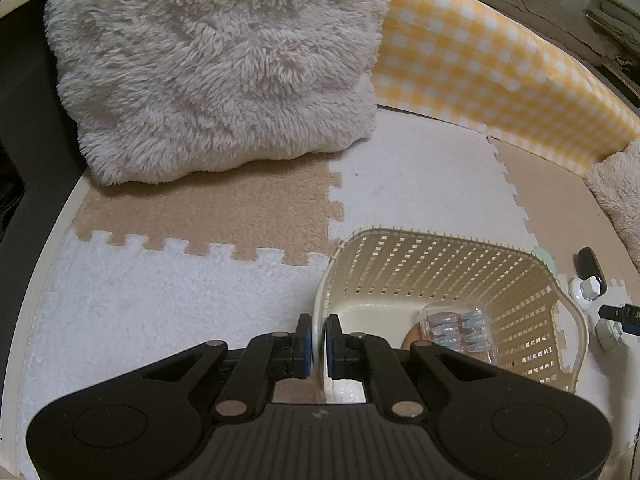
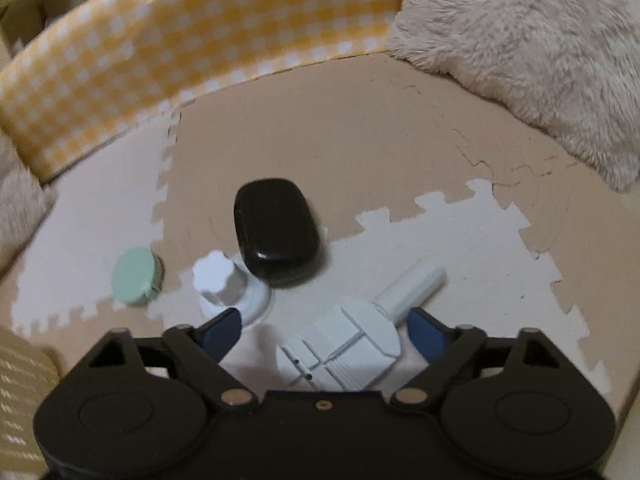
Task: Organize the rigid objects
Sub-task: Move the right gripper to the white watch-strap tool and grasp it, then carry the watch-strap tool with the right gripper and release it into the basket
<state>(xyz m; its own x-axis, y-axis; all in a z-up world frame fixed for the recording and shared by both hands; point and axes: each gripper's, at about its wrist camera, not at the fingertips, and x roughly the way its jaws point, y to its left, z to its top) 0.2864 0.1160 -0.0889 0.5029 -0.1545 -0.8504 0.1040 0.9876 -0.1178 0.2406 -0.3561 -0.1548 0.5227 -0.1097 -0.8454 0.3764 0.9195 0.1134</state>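
Observation:
A cream lattice basket stands on the foam mat, and my left gripper is shut on its near-left rim. Inside lie a clear plastic case of pale blue pieces and a brown round thing. My right gripper is open and low over the mat, its blue pads either side of a white tool with a cylindrical handle, not pressing on it. Beyond it lie a black oval case, a white knob on a round base and a mint green round tin.
A fluffy cream cushion sits at the back, and another fluffy cushion lies far right of the right gripper. A yellow checked padded barrier borders the beige and white puzzle mat. The basket's corner is left of my right gripper.

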